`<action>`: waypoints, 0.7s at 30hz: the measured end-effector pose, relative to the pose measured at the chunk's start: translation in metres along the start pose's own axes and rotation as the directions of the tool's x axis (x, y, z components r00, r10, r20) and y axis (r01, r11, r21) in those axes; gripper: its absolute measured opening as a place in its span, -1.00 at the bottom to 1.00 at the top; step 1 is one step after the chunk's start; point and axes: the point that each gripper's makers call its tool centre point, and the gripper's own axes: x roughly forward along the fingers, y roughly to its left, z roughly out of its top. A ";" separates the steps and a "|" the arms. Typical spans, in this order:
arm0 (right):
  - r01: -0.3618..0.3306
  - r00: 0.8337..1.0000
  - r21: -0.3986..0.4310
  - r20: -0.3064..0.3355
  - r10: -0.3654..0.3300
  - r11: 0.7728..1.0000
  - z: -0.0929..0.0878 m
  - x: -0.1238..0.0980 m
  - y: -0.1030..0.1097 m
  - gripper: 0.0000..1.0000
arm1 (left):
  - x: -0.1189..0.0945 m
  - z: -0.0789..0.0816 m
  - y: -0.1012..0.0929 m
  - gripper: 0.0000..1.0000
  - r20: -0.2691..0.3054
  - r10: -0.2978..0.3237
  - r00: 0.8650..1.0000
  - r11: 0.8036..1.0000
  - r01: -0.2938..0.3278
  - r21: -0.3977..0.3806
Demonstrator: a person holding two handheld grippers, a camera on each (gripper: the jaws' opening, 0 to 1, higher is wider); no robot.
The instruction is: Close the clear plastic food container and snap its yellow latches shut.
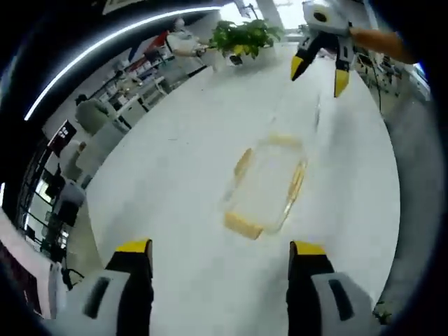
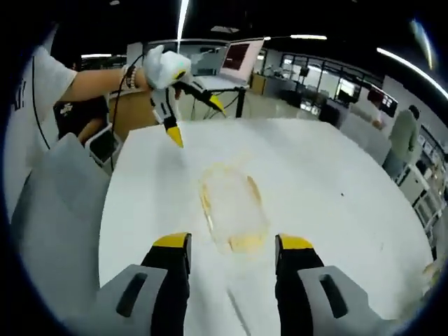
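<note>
On the white table (image 1: 182, 175) lies the clear plastic food container (image 1: 266, 185) with its yellow latches (image 1: 243, 225), near the middle, blurred by motion. In the left gripper view the left gripper (image 1: 220, 248) hangs above the table, its 2 jaws wide apart and holding nothing. The right gripper (image 2: 225, 243) is just before the container, also wide and empty. A potted plant (image 1: 245, 36) stands at the table's far edge.
</note>
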 end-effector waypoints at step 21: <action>-0.170 0.961 -0.042 -0.227 0.157 0.985 -0.023 0.073 -0.029 0.05 | 0.071 -0.006 -0.021 0.23 -0.096 -0.336 0.937 0.918 0.349 0.188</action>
